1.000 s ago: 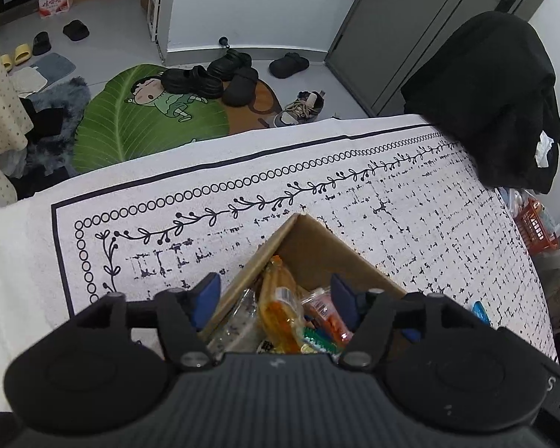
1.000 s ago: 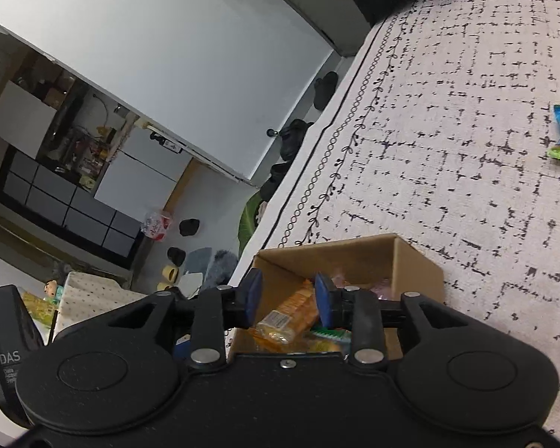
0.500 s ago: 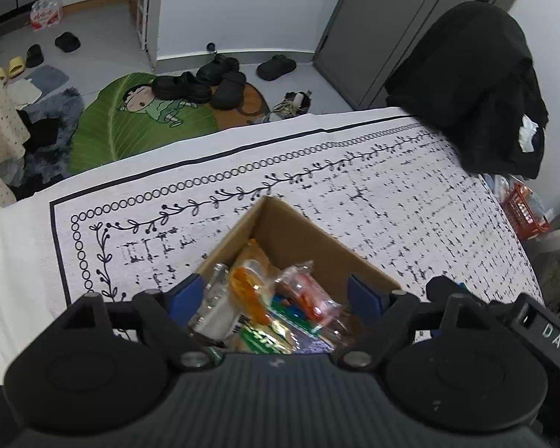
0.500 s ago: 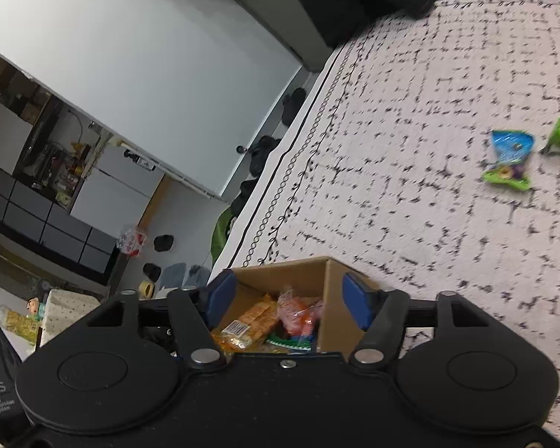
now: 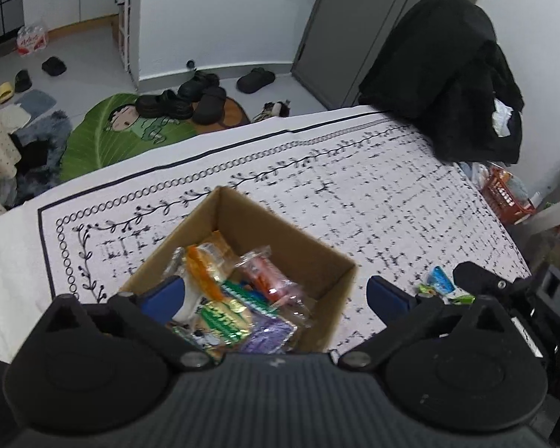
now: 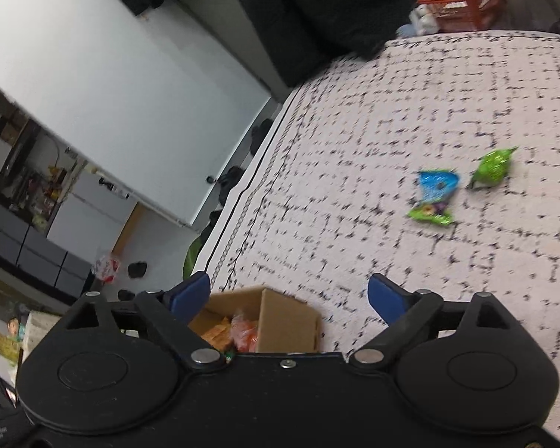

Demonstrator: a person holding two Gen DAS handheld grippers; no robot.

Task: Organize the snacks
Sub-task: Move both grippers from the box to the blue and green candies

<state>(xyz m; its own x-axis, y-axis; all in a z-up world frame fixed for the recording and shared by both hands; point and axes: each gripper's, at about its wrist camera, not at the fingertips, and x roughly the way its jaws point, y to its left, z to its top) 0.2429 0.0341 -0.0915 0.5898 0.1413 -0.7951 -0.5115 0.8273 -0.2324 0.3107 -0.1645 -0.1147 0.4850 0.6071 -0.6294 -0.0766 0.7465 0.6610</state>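
the cloth (image 5: 373,201), white with a black broken-line print and a vine border, spreads out ahead of both grippers and fills most of each view. the coat (image 5: 448,82), a big black heap, sits at the cloth's far edge, ahead and to the right of the left gripper.

the box (image 5: 280,246), open brown cardboard, lies right under the left gripper (image 5: 276,296), its far corner pointing away from the fingers. the jaws are spreading as we look, blue pads wide apart, nothing pinched between them; one pad hangs over the box's inside, the other sits out past its right wall. in the box, just below those pads, a jumble of snacks (image 5: 227,298): orange packs, a red-and-clear wrapper, green and purple ones, all loose.

over to the right gripper (image 6: 287,296): its jaws are opening too, pads well apart and empty. the box (image 6: 280,321) peeks out near its left pad, low and close against the body, orange packs showing inside.

ahead and to the right of that gripper, well out on the cloth, lies a blue pack (image 6: 435,196) with a green end, flat on the print. just beside it on the right, apart from it, a small green pack (image 6: 491,170).

in the left view the blue pack (image 5: 442,283) shows just past the right finger, on the cloth outside the box.
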